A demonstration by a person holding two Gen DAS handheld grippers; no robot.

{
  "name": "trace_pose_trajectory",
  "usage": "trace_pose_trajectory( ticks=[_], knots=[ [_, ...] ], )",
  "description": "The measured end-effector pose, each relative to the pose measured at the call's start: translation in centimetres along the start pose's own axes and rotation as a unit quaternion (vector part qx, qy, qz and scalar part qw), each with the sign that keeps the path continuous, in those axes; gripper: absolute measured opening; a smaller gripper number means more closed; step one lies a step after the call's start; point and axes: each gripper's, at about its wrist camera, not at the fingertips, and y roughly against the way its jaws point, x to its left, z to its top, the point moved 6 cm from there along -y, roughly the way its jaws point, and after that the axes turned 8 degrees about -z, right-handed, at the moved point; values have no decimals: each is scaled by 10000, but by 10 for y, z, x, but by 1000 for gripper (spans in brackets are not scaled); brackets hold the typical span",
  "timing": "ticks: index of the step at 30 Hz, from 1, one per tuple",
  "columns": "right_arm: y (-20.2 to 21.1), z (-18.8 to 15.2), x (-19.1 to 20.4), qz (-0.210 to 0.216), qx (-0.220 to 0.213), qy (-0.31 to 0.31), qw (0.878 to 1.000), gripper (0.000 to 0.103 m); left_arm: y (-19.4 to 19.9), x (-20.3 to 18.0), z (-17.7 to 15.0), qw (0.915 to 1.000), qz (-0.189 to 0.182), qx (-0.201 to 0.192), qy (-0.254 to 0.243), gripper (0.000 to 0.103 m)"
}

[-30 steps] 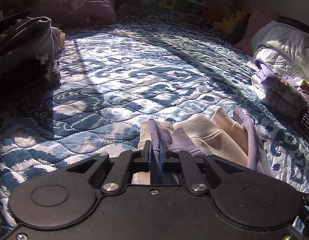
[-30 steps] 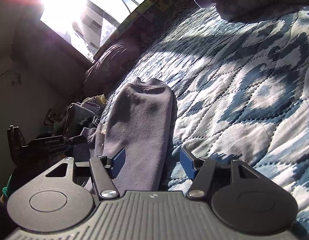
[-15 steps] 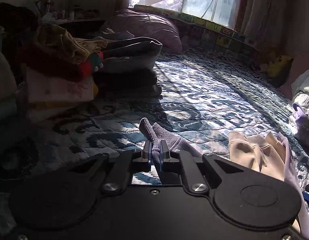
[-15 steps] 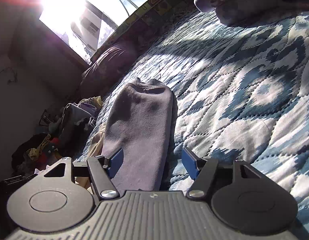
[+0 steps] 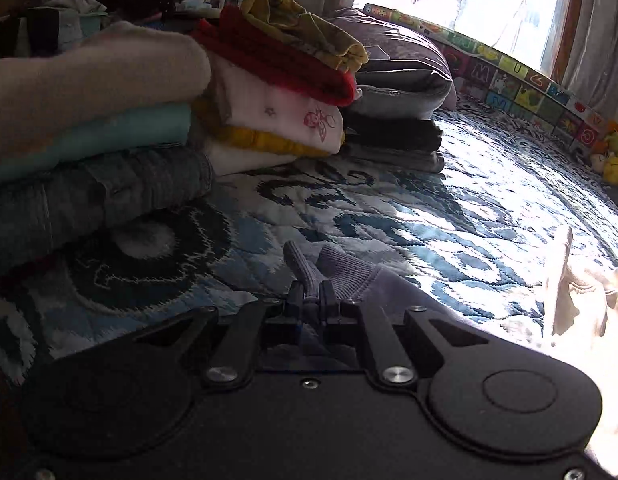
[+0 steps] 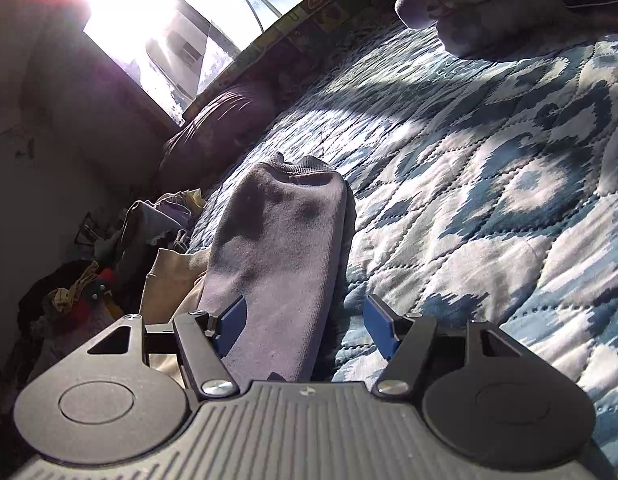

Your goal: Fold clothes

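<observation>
Left wrist view: left gripper (image 5: 312, 294), jaws clenched on the ribbed cuff of a purple-grey garment (image 5: 349, 270). The cuff pokes up between the jaws; the rest of the cloth trails off to the gripper's right, over the blue-and-white quilt (image 5: 449, 216) covering the bed.

Items placed relative to the quilt, same view:
- Near-left edge: stack of folded clothes (image 5: 97, 128), with denim at the bottom, a teal layer above it, and a cream layer on top.
- Just beyond that stack: second stack (image 5: 277, 112) holding white cloth with a pink printed figure, a yellow layer, red cloth, and olive-yellow cloth on top.
- Further along: third stack (image 5: 397, 120) of dark and grey folded pieces.
- Far side: purple pillow (image 5: 393, 46) under the window (image 5: 461, 4), and a strip of coloured alphabet panels (image 5: 521, 84) running along the quilt's far edge.
- Right edge: beige garment (image 5: 577, 296), crumpled, in bright sun.

Right wrist view: right gripper (image 6: 305, 322), jaws released and spread wide, blue pads (image 6: 233, 324) showing. The purple-grey garment (image 6: 277, 256) lies flat on the quilt (image 6: 489, 184) and runs between the open jaws toward the window (image 6: 181, 36); whether the pads touch it cannot be told. Beige garment (image 6: 169, 284) lies just left of it. Loose heap of clothes (image 6: 73, 296) sits off the quilt's left side.
</observation>
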Motion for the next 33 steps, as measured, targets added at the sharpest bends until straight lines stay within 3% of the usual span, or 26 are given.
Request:
trace_pose_trajectory(
  ticks=[4, 9, 12, 16, 18, 19, 22, 25, 26, 27, 30, 33],
  knots=[
    [0, 0, 0, 4, -4, 10, 10000, 65, -2, 7, -10, 9998, 57, -52, 176, 8],
    [-1, -1, 2, -9, -6, 73, 10000, 67, -15, 27, -12, 9955, -60, 84, 943, 31],
    [-1, -1, 3, -13, -10, 108, 9999, 68, -21, 35, -3, 9927, -63, 106, 1202, 37],
    [-1, -1, 3, -5, -13, 123, 9999, 68, -25, 22, 23, 9992, 352, 177, 100, 38],
    [-1, -1, 3, 4, -8, 129, 9999, 69, -33, 14, 29, 9985, 15, 495, -255, 38],
    [-2, -1, 3, 8, -6, 141, 9999, 69, -37, 10, 31, 9968, -170, 664, -417, 38],
    [-3, -1, 4, -2, -7, 212, 9998, 71, -50, -2, 34, 9892, -160, 954, -1102, 38],
    [-4, -3, 7, -21, -18, 312, 9995, 74, -69, -10, 28, 9812, -273, 1334, -1369, 39],
    [-4, -3, 8, -28, -21, 346, 9994, 74, -75, -13, 25, 9781, -315, 1462, -1446, 34],
    [-4, -3, 9, -34, -25, 378, 9993, 75, -77, -16, 26, 9769, -398, 1465, -1502, 15],
    [-5, -4, 10, -41, -31, 434, 9990, 76, -75, -29, 33, 9753, -593, 1247, -1721, 10],
    [-5, -4, 10, -31, -34, 446, 9990, 76, -53, -43, 52, 9822, -782, 118, -1704, 12]
  ],
)
